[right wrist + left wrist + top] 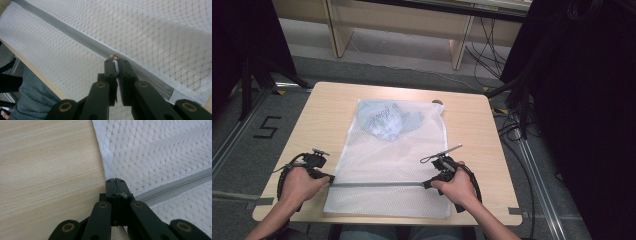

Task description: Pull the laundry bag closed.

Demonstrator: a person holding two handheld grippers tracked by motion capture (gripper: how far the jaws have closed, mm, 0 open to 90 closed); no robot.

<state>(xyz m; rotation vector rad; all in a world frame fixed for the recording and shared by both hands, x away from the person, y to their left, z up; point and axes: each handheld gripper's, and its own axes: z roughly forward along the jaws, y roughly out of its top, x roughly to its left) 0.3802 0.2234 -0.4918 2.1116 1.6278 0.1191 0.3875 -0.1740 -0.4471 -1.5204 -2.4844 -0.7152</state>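
Note:
A white mesh laundry bag [392, 150] lies flat on the wooden table [322, 115], with a pale blue garment [387, 120] inside at its far end. A grey zipper [377, 184] runs across the bag near the front edge. My left gripper [331, 178] is shut on the bag's left edge at the zipper's end, and a bit of fabric [122, 194] is pinched between the jaws [115, 180]. My right gripper [427, 184] is shut on the white zipper pull [116, 67], just behind the brass slider [113, 57].
The table's front edge is close behind both hands, and the person's jeans [27, 100] show below it. A small dark round thing [438, 101] sits at the far edge. Black curtains and stands [252, 75] flank the table, and cables [512, 125] lie on the floor at the right.

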